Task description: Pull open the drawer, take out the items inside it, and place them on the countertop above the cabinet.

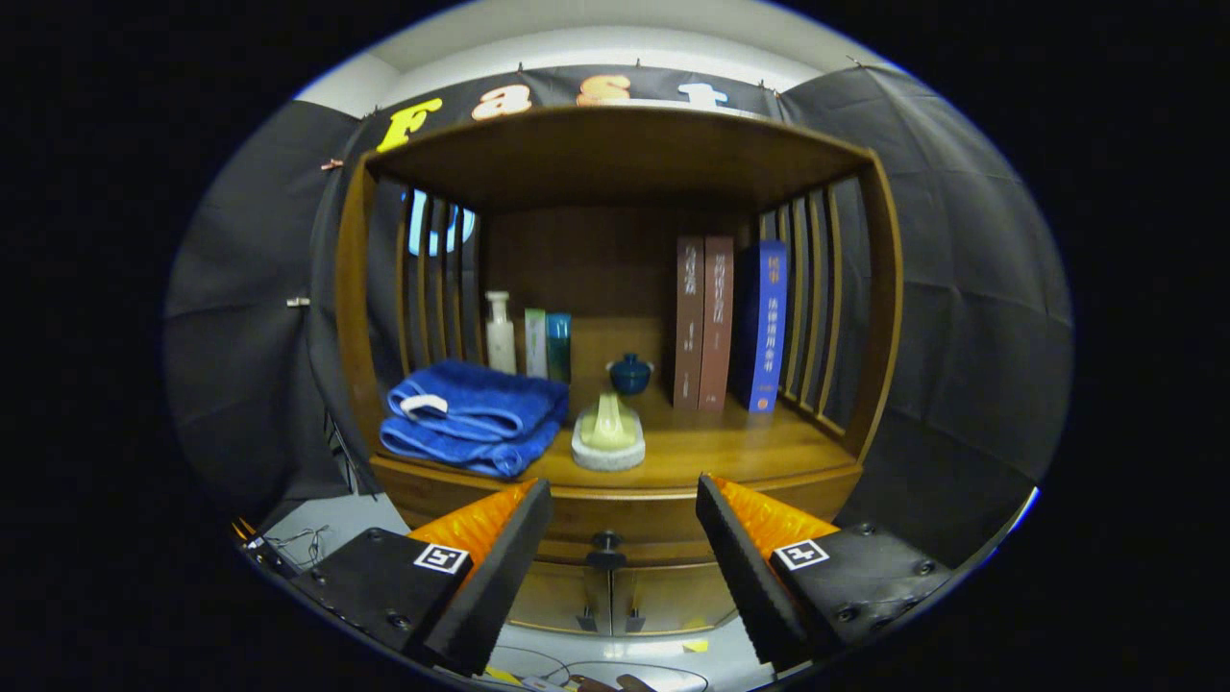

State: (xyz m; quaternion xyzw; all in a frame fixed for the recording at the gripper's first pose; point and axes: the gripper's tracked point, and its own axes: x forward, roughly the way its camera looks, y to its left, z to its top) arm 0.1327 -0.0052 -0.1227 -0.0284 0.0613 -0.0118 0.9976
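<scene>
The tool (623, 495) stands spread and holds nothing, its fingers flanking the drawer knob (605, 550) just ahead. The drawer (615, 519) sits closed under the desk (730, 447), which carries a towel (473, 415) and a soap dish (608, 437). This fits either an approach to pull or a drawer already emptied and shut.

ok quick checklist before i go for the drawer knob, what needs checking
1. Gripper jaws spread wide enough for the knob: ok, open.
2. Drawer knob lined up between the jaws: ok, roughly centred, slightly toward the left one.
3. Jaws touching the knob: not ok, nothing gripped yet.
4. Drawer state: not ok, looks shut, items unseen.
5. Free countertop space: ok, bare wood ahead of the books, right of the blue towel and soap dish.
6. Whether the drawer slides freely: cannot tell.
</scene>
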